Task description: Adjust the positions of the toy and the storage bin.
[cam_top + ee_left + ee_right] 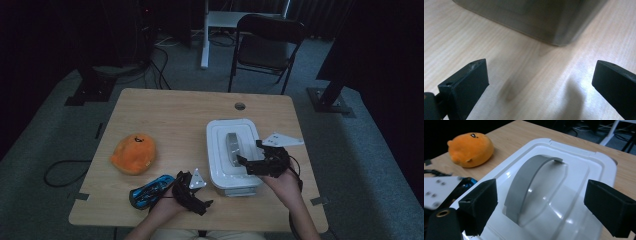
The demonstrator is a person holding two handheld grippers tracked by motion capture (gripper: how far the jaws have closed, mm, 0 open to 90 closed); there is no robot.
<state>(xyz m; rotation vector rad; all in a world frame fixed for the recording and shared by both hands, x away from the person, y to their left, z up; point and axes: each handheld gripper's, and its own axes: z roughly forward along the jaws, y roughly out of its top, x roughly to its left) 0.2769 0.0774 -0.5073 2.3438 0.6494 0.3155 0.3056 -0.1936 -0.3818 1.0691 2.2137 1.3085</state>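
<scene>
A white lidded box (220,131) with a grey arched handle (232,148) stands right of the table's middle. My right gripper (250,152) hovers over the lid's near right part. In the right gripper view its jaws (541,195) stand wide open on either side of the handle (531,182), above it and touching nothing. My left gripper (196,192) is low over the wood by the box's near left corner. Its jaws (541,70) are open and empty, with the box corner (536,20) just ahead.
An orange plush toy (133,152) lies on the left half of the wooden table (175,115), also seen as the plush (470,150) past the lid. A blue toy (150,190) lies by my left hand. A folding chair (265,45) stands beyond the far edge.
</scene>
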